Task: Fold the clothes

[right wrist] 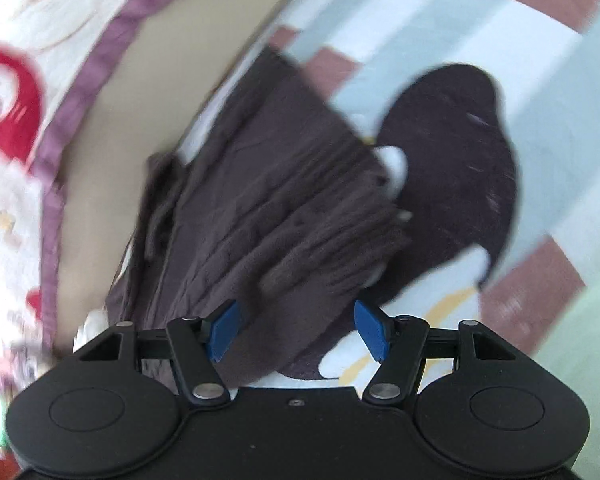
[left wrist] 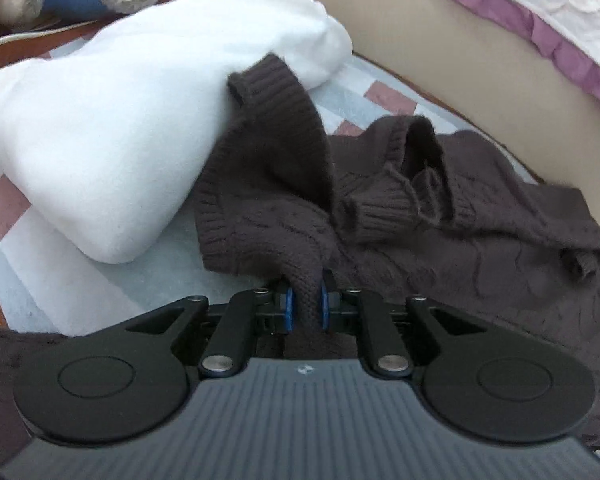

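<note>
Left tool [left wrist: 306, 307] clenched on a pinched fold of the dark brown cable-knit sweater [left wrist: 440, 216], which lies crumpled on the pale checked bed sheet [left wrist: 80, 272] beside a white pillow [left wrist: 120, 128]; probably anchoring an edge. Right tool [right wrist: 296, 330] released, hovering over the knit, likely lining up a second grab.

Sweater [left wrist: 440, 216] on bedsheet [left wrist: 384, 92], pillow [left wrist: 132, 128] touching its left.
</note>
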Tool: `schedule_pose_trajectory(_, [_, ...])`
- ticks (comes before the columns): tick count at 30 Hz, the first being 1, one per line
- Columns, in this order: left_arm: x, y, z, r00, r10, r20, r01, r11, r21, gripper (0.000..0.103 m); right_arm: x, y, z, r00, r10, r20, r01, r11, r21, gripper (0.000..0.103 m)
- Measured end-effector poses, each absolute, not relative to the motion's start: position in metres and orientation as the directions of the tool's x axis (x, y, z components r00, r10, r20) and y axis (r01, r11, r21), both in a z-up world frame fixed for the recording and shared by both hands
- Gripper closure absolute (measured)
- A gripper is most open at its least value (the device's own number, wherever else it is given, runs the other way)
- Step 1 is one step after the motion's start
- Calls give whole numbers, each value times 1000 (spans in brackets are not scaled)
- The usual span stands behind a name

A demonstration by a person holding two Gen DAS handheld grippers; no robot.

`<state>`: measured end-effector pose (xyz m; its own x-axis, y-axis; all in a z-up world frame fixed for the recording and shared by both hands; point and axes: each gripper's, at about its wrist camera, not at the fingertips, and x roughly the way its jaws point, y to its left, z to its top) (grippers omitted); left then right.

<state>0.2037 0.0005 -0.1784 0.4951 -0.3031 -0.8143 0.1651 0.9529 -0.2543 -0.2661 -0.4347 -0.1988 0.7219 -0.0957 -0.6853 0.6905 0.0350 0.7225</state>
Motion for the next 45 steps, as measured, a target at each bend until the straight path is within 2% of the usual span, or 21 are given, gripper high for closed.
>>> schedule_pose_trajectory(4, [211, 6, -182, 473, -313, -824, 149, 950, -275, 85, -265, -437, -209, 785, -49, -617, 600, -183, 778, 33])
schedule_pose_trajectory(8, [215, 4, -185, 450, -316, -835, 142, 949, -282, 84, -246, -452, -212, 668, -36, -743, 736, -116, 667, 32])
schedule_pose_trajectory(14, [215, -2, -189, 440, -312, -842, 152, 950, -272, 84, -248, -465, -222, 706, 10, -708, 678, -295, 673, 31])
schedule_pose_trajectory(19, [214, -15, -192, 464, -277, -841, 193, 959, -209, 85, -229, -478, -221, 613, -21, -789, 771, -198, 605, 31])
schedule_pose_trajectory(20, [213, -16, -191, 471, -274, -839, 200, 959, -201, 85, -226, -482, -222, 621, -34, -783, 765, -190, 615, 35])
schedule_pose_trajectory(21, [212, -16, -190, 478, -274, -835, 207, 959, -196, 86, -223, -486, -219, 637, -44, -770, 755, -165, 634, 45])
schedule_pose_trajectory(22, [211, -16, -189, 485, -273, -831, 214, 958, -191, 89, -219, -490, -215, 652, -53, -757, 748, -125, 652, 82])
schedule_pose_trajectory(24, [204, -20, -179, 532, -250, -809, 247, 960, -135, 90, -213, -495, -191, 709, -133, -693, 703, 46, 710, 88])
schedule_pose_trajectory(26, [196, -22, -166, 584, -244, -774, 278, 956, -92, 90, -221, -487, -151, 798, -257, -545, 600, 256, 758, 89])
schedule_pose_trajectory(28, [191, -18, -157, 597, -273, -754, 288, 950, -117, 90, -235, -478, -118, 857, -336, -390, 507, 418, 754, 90])
schedule_pose_trajectory(30, [192, -12, -155, 578, -293, -761, 272, 949, -159, 90, -252, -470, -116, 844, -373, -385, 528, 456, 717, 90])
schedule_pose_trajectory(36, [195, -10, -165, 528, -248, -812, 247, 960, -133, 90, -261, -456, -186, 616, -359, -702, 762, 497, 415, 90])
schedule_pose_trajectory(40, [197, -14, -168, 521, -233, -821, 249, 962, -115, 90, -238, -441, -193, 491, -347, -799, 782, 581, 227, 91])
schedule_pose_trajectory(42, [197, -17, -169, 520, -226, -824, 251, 962, -106, 90, -223, -441, -190, 373, -386, -844, 798, 598, 79, 74])
schedule_pose_trajectory(43, [198, -17, -170, 517, -223, -826, 253, 962, -102, 90, -218, -439, -191, 290, -429, -855, 793, 608, -36, 52])
schedule_pose_trajectory(44, [198, -18, -171, 513, -222, -829, 257, 961, -99, 89, -217, -435, -194, 227, -490, -841, 773, 616, -150, 45])
schedule_pose_trajectory(45, [198, -18, -171, 509, -223, -831, 259, 961, -100, 89, -218, -430, -197, 186, -552, -813, 745, 618, -249, 45])
